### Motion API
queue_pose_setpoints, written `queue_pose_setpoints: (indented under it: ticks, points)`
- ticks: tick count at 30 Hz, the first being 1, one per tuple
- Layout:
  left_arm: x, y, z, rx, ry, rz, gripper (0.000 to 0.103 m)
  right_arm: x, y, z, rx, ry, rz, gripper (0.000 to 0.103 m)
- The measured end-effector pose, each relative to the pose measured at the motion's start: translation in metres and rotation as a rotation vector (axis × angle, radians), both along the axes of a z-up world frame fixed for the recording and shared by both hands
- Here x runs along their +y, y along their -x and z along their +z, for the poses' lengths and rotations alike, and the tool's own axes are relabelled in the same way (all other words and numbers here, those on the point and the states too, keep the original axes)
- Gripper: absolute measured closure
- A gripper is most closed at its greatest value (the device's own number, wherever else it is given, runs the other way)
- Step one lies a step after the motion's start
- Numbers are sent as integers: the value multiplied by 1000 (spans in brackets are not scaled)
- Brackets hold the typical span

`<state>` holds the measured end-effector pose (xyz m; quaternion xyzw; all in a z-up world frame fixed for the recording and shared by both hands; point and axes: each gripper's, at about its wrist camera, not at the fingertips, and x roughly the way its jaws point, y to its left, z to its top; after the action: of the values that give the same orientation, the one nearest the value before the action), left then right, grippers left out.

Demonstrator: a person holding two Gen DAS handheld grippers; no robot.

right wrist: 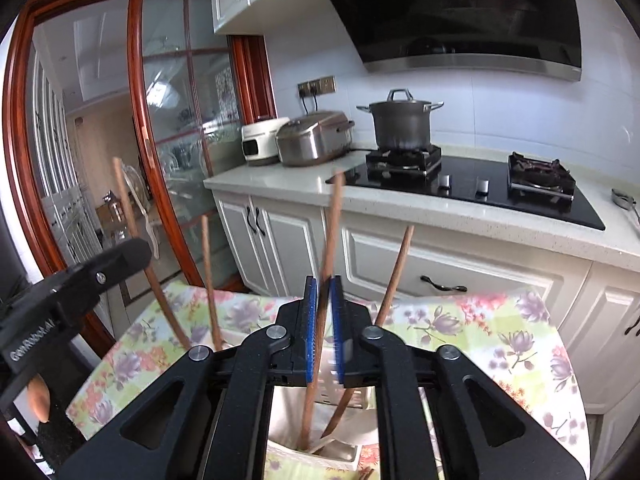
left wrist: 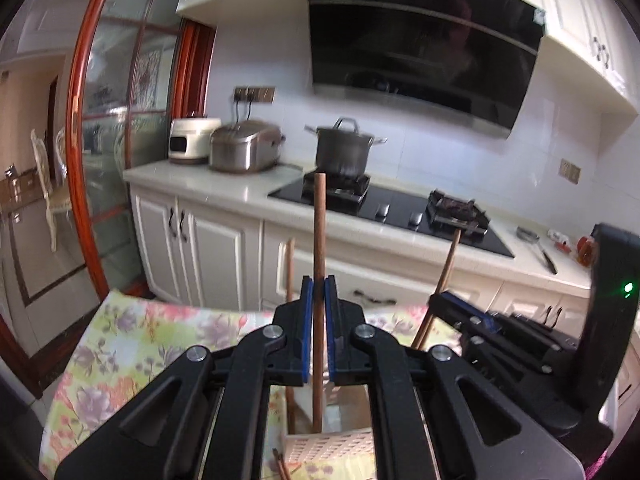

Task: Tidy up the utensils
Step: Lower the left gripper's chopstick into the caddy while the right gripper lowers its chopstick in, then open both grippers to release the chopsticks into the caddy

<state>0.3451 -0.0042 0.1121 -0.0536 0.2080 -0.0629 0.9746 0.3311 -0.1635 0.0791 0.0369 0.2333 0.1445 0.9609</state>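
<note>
Chopstick (left wrist: 319, 240) upright — clamped in left tool (left wrist: 319, 292); tip in holder (left wrist: 332, 446).

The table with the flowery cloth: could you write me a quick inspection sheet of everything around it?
Surface: table under a floral cloth.
Job's things: wooden chopsticks standing in a white holder; one chopstick in the left gripper, another chopstick in the right.
Clutter: loose chopstick tips on the cloth beside the holder.
Grippers: left gripper jaws shut on its stick; right gripper likewise.
Cables: black cords from wall sockets.
Surroundings: pot on the stove, two cookers, glass door.
</note>
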Motion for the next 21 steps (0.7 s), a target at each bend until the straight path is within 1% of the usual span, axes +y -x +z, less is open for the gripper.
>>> queue_pose_setpoints:
  ticks: [1, 2, 3, 4, 5, 6, 7, 8, 9, 11, 12, 14, 17, 20, 21]
  points:
    - [2, -2, -3, 6, 0, 7, 91, 0, -1, -2, 5, 2, -2, 88]
    - [5, -3, -5, 7, -2, 14, 79, -1, -1, -3, 8, 2, -5, 84]
    - [7, -1, -7, 1, -4, 21, 73, -1, -2, -5, 7, -2, -6, 72]
    - [9, 1, -8, -8, -9, 32, 61, -4, 1, -5, 2, -6, -7, 66]
    - [12, 3, -7, -20, -16, 46, 57, -6, 3, -5, -3, -6, -12, 66]
    - [13, 6, -7, -27, -18, 56, 56, -8, 3, -6, -5, -4, -16, 66]
    - [15, 9, -7, -32, -20, 63, 52, -10, 6, -6, -7, -1, -22, 66]
    - [17, 12, -7, -37, -21, 71, 44, -12, 9, -6, -10, 1, -27, 66]
    - [20, 16, -8, -43, -24, 84, 40, -15, 13, -6, -13, 4, -31, 66]
    - [25, 28, -11, -56, -28, 116, 27, -20, 25, -9, -20, 14, -38, 66]
    - [28, 35, -14, -61, -32, 132, 24, -22, 32, -11, -23, 20, -39, 66]
    - [34, 49, -22, -66, -39, 162, 15, -26, 45, -16, -25, 28, -36, 66]
    - [42, 68, -37, -60, -61, 214, 5, -32, 67, -32, 2, 34, -37, 66]
    - [47, 83, -56, -29, -83, 243, 5, -38, 85, -51, 39, 27, -46, 66]
    - [50, 88, -65, -3, -94, 251, 5, -40, 90, -57, 54, 23, -47, 66]
